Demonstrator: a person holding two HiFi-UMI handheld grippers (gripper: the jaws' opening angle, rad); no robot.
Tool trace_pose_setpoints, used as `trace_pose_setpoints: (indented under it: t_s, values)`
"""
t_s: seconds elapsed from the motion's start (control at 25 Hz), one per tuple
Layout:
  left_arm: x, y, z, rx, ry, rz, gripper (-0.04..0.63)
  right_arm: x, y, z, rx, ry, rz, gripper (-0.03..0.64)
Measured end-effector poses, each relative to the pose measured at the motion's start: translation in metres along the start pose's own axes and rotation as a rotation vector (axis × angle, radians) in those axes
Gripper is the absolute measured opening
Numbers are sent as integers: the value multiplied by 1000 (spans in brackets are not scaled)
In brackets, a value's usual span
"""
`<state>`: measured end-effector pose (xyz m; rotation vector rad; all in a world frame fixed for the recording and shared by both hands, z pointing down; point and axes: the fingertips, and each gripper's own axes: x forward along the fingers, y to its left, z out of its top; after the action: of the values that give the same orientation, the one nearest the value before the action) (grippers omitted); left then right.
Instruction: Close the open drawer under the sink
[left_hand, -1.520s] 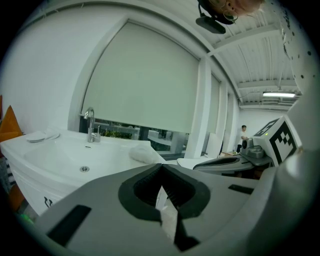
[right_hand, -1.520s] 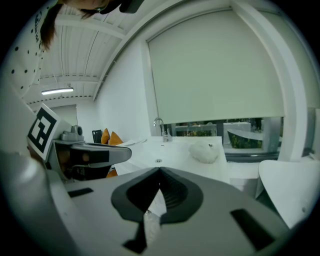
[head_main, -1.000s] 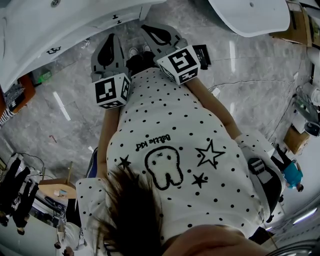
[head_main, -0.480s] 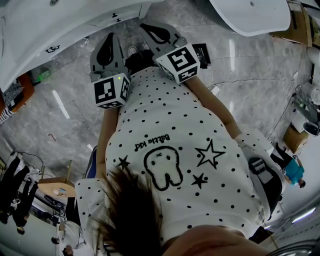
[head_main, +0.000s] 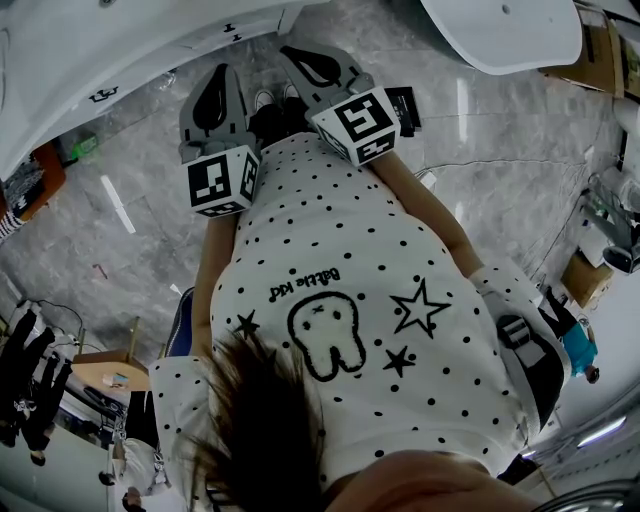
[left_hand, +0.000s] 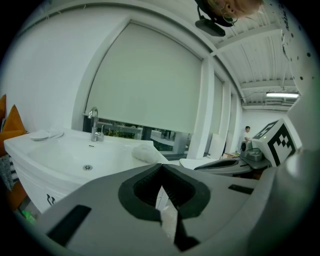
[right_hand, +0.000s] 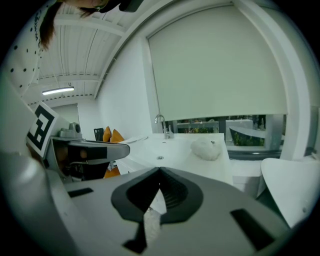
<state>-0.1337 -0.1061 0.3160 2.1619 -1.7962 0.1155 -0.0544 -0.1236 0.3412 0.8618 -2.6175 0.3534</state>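
Both grippers are held close to the chest, facing the sink vanity (head_main: 60, 50). The left gripper (head_main: 222, 70) has its jaws pressed together with nothing in them, and its own view shows the tips meeting. The right gripper (head_main: 290, 50) is the same, jaws together and empty.

The task's thing, the drawer, sits in the vanity front under the sink (left_hand: 75, 155), at the head view's top-left corner. Drawer fronts (head_main: 150, 75) with dark handles (head_main: 105, 98) show there. No front clearly sticks out, but the angle is steep and warped. This fits a drawer already pushed in, or one standing open out of sight.

Handling, as a judgement:
- The front is a rigid white panel on runners and should slide, not lift, with modest weight.
- The glossy face may let a jaw tip skid.
- The best contact is flat on the front, near the handle or at mid-width, so it doesn't rack. Closed jaws make a fine pusher.

Room: grey tiled floor (head_main: 150, 200) lies open between the person and the vanity's front edge. A white tub (head_main: 500, 30) is well apart at the floor's far right. A faucet (left_hand: 94, 125) and a white cloth (left_hand: 145, 152) sit on the countertop, out of a push line.
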Motion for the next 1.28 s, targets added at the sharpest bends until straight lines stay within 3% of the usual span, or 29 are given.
trace_pose_setpoints:
  t_s: [1.28]
  values:
    - [4, -2, 0, -6, 10, -10, 5, -1, -4, 0, 0, 1, -11, 14]
